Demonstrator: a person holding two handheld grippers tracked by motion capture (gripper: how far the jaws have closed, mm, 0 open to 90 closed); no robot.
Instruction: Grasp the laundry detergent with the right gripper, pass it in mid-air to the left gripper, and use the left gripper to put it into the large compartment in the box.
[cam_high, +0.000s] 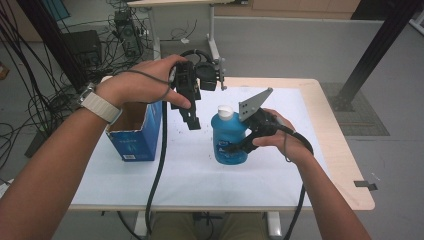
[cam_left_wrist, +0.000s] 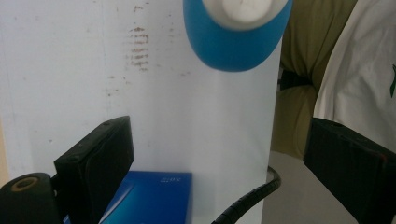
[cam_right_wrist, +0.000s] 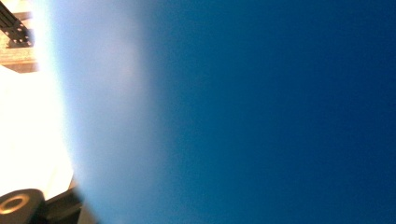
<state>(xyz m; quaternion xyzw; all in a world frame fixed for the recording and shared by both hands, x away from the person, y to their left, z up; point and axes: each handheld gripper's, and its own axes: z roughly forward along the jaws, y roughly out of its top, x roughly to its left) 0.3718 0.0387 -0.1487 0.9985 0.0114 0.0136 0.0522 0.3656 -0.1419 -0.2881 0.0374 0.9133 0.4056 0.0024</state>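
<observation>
On the white mat, right tongs (cam_high: 235, 147) clamp the blue bottle (cam_high: 227, 137), label unreadable; left tongs (cam_high: 192, 122) apart.

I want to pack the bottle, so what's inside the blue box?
The blue box stands open-topped; only its brown inner wall shows. The left hand covers part of the opening, and its bottom is hidden.

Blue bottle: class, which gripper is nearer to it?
Right. The right gripper grips the blue bottle; the left gripper hangs above the table, apart, at its left.

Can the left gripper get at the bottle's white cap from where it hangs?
Probably yes: the left gripper hangs open beside the white cap, nothing between them; the right gripper grips the blue bottle lower down.
</observation>
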